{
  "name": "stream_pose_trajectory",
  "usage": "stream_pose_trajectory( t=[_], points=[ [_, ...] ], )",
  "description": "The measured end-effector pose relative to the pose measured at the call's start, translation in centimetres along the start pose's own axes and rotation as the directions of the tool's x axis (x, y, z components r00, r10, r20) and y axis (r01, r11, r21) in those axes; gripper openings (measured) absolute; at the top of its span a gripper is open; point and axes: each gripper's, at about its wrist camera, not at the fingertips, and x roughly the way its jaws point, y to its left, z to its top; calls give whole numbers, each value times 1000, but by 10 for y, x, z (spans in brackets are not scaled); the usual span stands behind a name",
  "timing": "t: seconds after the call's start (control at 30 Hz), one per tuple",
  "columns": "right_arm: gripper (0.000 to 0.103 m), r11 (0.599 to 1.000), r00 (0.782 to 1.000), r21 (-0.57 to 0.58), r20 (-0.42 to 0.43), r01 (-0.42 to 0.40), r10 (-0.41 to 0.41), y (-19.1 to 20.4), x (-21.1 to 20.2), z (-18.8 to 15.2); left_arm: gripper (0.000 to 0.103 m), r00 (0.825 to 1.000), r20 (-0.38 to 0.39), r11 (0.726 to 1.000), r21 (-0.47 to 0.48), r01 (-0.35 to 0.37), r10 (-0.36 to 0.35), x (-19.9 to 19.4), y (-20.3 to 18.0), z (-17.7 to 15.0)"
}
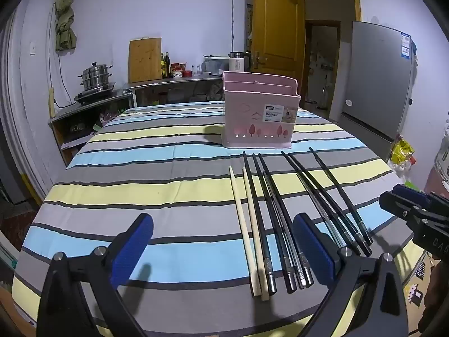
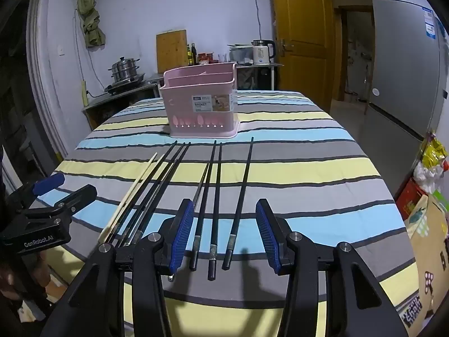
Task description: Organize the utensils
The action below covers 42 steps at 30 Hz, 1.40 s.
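A pink utensil basket [image 1: 259, 112] stands on the striped tablecloth, also in the right wrist view [image 2: 200, 104]. In front of it lie two pale wooden chopsticks [image 1: 247, 230] and several black chopsticks [image 1: 277, 224] in a row. My left gripper [image 1: 224, 250] is open and empty above the cloth, with the wooden and some black chopsticks between its fingers. My right gripper [image 2: 224, 234] is open and empty, with three black chopsticks [image 2: 214, 205] between its fingers. The right gripper also shows at the right edge of the left view [image 1: 404, 202]; the left one at the left edge of the right view [image 2: 59, 193].
The table's [image 2: 308, 185] near edge lies just under both grippers. A counter [image 1: 112, 98] with a steamer pot, cutting board, bottles and kettle runs behind. A fridge [image 1: 378, 78] and bags stand at the right, a yellow door [image 1: 275, 28] beyond.
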Motion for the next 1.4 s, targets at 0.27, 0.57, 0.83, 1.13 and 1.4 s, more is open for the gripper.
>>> stream_pose_trajectory(
  t=[0.27,0.57,0.83,1.13,1.4],
  points=[
    [47,1000,1000,5,3,-3,3,1,-2,-1,101,1000,2,1000,-16,0,0,-1,5,0],
    [47,1000,1000,3,6,-4,4,2,-4,0,101,1000,1,1000,-16,2,-2,1,2,1],
    [47,1000,1000,4,4,-7,7,3,-4,1,101,1000,2,1000,-12,0,0,-2,2,0],
    [47,1000,1000,1,5,-7,7,3,-4,1,101,1000,4,1000,-10,2,-2,-3,1,2],
    [47,1000,1000,1,7,-9,9,3,-5,1,101,1000,6,1000,-12,3,-3,-3,1,2]
  ],
)
